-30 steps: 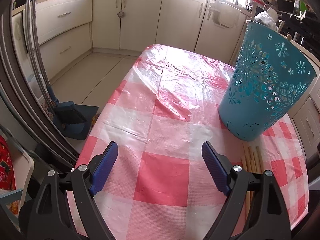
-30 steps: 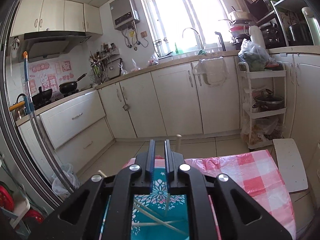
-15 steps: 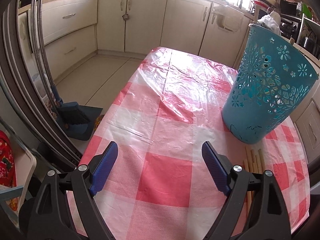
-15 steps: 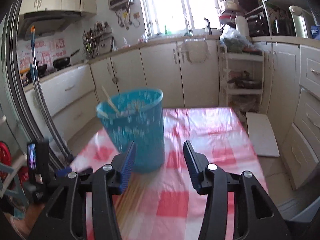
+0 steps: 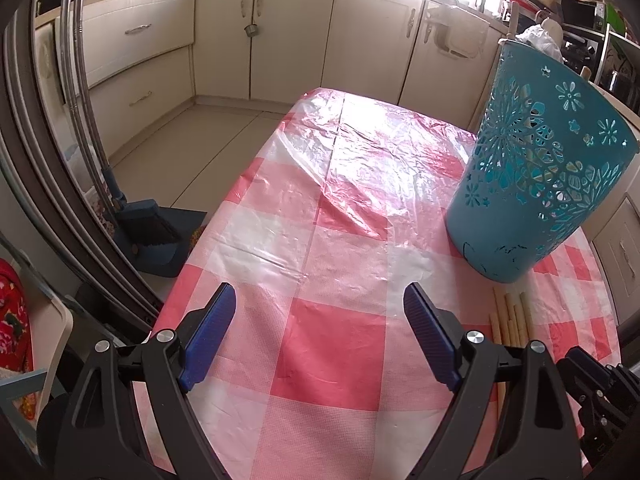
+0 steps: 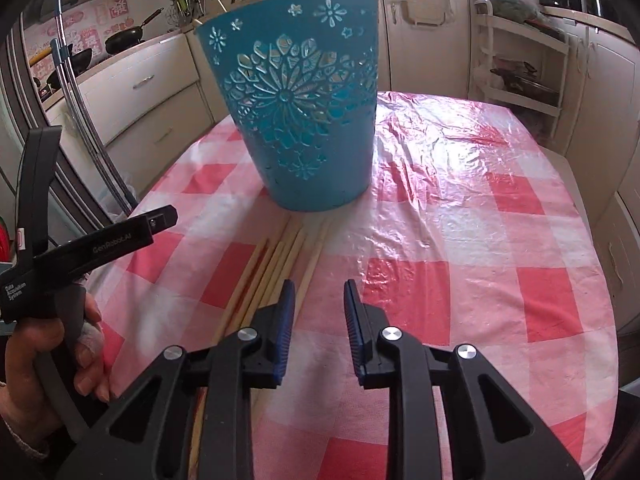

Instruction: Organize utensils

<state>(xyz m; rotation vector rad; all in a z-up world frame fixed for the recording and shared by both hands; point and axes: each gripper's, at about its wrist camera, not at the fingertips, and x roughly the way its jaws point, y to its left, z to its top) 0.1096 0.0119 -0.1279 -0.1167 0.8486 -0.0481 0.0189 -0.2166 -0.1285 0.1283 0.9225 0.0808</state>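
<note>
Two grippers: both were over the checked table, and neither held anything.
Left gripper: its blue pads were spread wide apart, released, with only the red-and-white tablecloth between them.
Left hand: seen from the right wrist view, it wrapped the black handle at the far left of the right gripper, low beside the table edge.
Chopsticks: a bundle of pale wooden sticks lay flat on the cloth, running from under the right gripper's left finger forward to the foot of the basket; they lay side by side, some touching. From the left wrist view, their ends showed just right of the left gripper's right finger, in front of the basket.
Basket: a teal perforated plastic basket stood upright straight ahead of the right gripper, slightly to its left; it stood ahead and to the right of the left gripper. Thin sticks poked above its rim.
Right gripper: its jaws were partly open with a narrow gap, nothing between them, low above the cloth, with the chopsticks just to its left.
Kitchen cabinets: cream doors ran behind the table.
</note>
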